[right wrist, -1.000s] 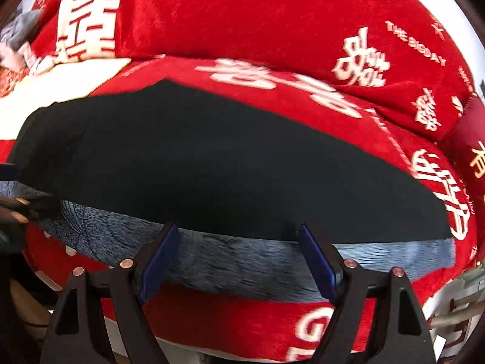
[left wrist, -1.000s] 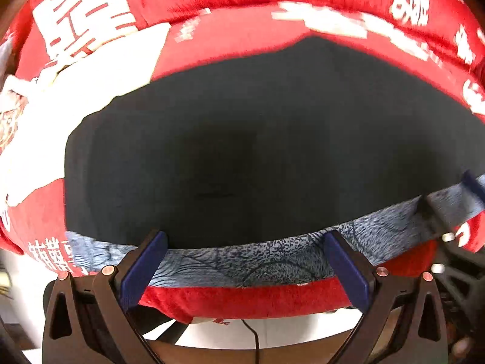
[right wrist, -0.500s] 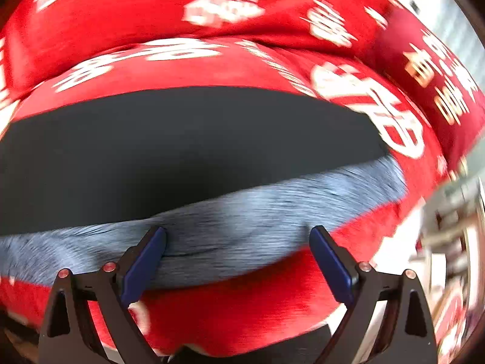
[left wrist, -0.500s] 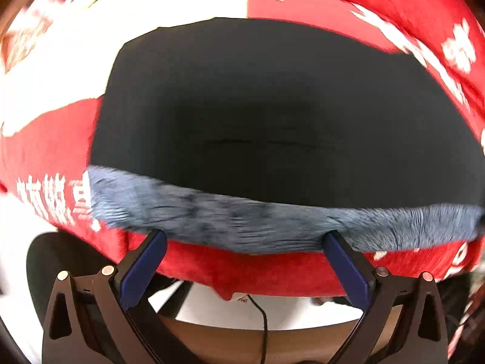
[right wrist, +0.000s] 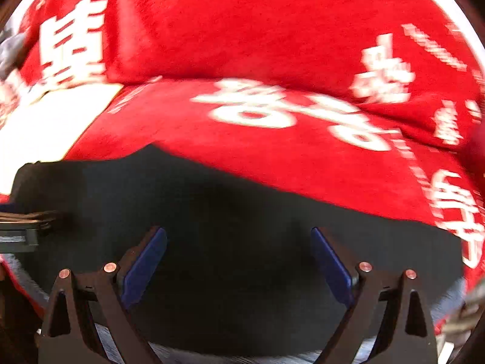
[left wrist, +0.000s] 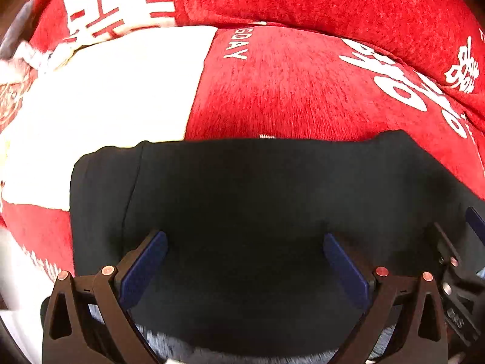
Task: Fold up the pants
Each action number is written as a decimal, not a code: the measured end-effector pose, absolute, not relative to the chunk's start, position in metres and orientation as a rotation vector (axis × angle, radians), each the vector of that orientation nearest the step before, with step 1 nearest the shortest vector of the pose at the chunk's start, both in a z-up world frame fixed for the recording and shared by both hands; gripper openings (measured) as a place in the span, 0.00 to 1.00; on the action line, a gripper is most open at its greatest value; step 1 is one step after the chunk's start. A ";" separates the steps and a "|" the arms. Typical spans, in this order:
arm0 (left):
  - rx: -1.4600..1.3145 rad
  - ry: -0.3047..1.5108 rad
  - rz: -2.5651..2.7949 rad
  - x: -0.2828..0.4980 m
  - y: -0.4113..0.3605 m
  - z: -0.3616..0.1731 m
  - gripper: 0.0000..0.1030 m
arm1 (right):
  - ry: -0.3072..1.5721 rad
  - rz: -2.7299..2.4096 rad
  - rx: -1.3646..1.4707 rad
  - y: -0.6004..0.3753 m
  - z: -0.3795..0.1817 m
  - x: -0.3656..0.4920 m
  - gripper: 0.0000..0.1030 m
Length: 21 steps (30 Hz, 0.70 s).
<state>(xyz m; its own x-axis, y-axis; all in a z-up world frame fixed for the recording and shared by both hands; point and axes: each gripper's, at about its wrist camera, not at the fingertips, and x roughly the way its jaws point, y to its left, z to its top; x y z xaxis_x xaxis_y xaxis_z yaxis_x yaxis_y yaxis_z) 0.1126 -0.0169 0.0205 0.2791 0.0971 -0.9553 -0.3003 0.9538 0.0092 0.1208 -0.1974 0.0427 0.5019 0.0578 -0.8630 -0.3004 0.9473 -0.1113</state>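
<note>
The left claw [left wrist: 245, 253] is spread wide, its blue pads [left wrist: 142, 268] well apart and pinching nothing; dark cloth fills the gap between them. The right claw [right wrist: 239, 250] stands the same way, with its blue pads [right wrist: 332, 265] splayed and nothing gripped. Both hover low over the black pants [left wrist: 257, 206], which lie flat as a broad dark slab across the lower half of each view. A seam runs down the cloth near its left edge in the left wrist view. Under the near edge of the pants a strip of grey-blue patterned fabric [left wrist: 169, 347] shows. At the right rim of the left wrist view part of the other claw appears, over the pants' right end. The pants rest on a red plush cover [left wrist: 288, 91] printed with white characters and letters, with a large white patch [left wrist: 106, 91] to the left. Behind it rises a red cushion [right wrist: 257, 36] with the same white print, blurred in the right wrist view.
</note>
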 end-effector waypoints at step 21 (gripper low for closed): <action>-0.193 1.258 0.251 0.095 -0.014 0.026 1.00 | 1.043 -0.376 0.238 -0.590 0.042 0.159 1.00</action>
<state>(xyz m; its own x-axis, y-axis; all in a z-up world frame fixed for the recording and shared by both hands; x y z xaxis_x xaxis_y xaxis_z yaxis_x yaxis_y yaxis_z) 0.0955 -0.0142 0.0263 0.2865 0.0809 -0.9547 -0.2918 0.9565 -0.0065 0.1594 -0.5904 0.0421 0.4488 -0.1895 -0.8733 0.4119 0.9111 0.0139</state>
